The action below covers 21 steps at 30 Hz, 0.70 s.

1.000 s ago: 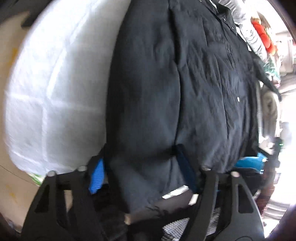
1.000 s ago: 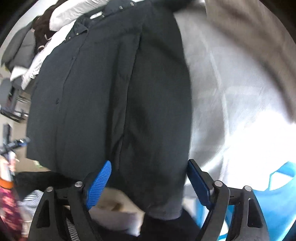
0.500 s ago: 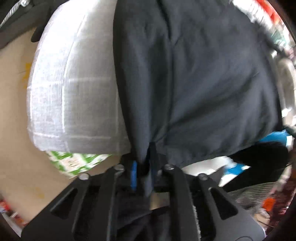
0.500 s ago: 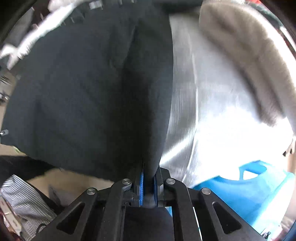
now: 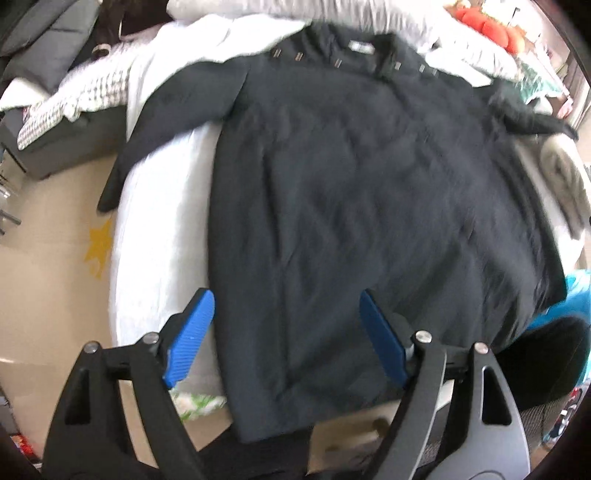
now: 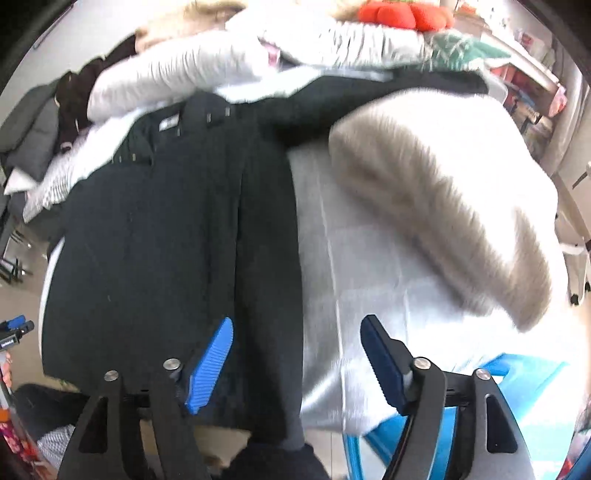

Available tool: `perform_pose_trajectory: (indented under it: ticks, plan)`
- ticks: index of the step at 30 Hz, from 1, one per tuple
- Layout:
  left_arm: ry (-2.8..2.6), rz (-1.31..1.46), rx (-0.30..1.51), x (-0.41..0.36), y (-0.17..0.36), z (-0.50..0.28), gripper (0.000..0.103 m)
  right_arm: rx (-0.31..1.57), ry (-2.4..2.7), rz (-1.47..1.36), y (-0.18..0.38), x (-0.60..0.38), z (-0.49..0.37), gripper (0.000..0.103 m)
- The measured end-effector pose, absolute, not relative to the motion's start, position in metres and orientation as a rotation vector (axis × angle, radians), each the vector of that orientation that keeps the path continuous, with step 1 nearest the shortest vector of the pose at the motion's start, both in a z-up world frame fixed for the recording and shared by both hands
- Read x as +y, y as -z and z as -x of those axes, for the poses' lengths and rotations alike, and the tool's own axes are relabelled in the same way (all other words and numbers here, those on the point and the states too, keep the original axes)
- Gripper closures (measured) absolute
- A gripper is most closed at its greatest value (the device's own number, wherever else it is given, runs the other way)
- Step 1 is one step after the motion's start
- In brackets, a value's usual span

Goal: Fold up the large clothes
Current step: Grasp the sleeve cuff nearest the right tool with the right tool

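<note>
**Both claws released above the dark coat on the bed**

My left claw (image 5: 286,336) is spread wide with nothing between its blue pads (image 5: 190,338). It hangs above the lower hem of the dark coat (image 5: 369,206). From this wrist I see the coat laid out flat and full length on the white bed cover (image 5: 159,236), collar at the far end with a small label and a row of metal fittings across the shoulders. One sleeve (image 5: 173,122) angles out to the left and droops over the bed edge toward the beige floor (image 5: 48,266), where a yellow star mark (image 5: 99,243) shows. The hem overhangs the near edge of the bed. A heap of pale clothes (image 5: 258,14) sits beyond the collar, with a red cushion (image 5: 487,29) at the far right.

My right claw (image 6: 297,360) is likewise released, pads apart and gripping nothing. Its left pad (image 6: 210,363) sits over the coat's (image 6: 166,240) right edge, while the other pad (image 6: 382,363) is over the bare grey-white bed cover (image 6: 369,280). Here the coat fills the left half of the view. A beige furry piece (image 6: 443,221) lies on the cover to the right of the coat, apart from its body; whether it meets the coat near the collar I cannot tell. A blue plastic stool (image 6: 517,387) stands beside the bed at lower right. Both views are motion-blurred, so fine detail is soft.
</note>
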<state>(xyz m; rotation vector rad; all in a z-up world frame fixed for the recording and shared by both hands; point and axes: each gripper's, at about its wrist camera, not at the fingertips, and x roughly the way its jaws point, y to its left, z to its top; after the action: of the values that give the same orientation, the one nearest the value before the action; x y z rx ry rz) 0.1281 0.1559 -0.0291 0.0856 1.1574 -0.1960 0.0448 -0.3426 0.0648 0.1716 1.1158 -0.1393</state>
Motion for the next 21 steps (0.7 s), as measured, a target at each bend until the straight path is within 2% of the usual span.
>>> perform_pose_trajectory:
  ticks: [4,10,15,21]
  plan:
    - [0.207,-0.057,1.101,0.121,0.023,-0.165,0.019,1.071,0.17,-0.158,-0.083,-0.359,-0.055,0.023]
    - [0.288,0.035,1.133,0.068,0.042,-0.22,0.018,1.013,0.247,-0.188,-0.091,-0.396,-0.09,0.02]
    - [0.279,0.154,1.131,0.057,0.067,-0.243,0.018,0.982,0.328,-0.228,-0.094,-0.433,-0.129,0.02]
    - [0.198,0.123,1.05,0.057,0.076,-0.272,0.018,0.936,0.408,-0.347,-0.083,-0.486,-0.183,0.02]
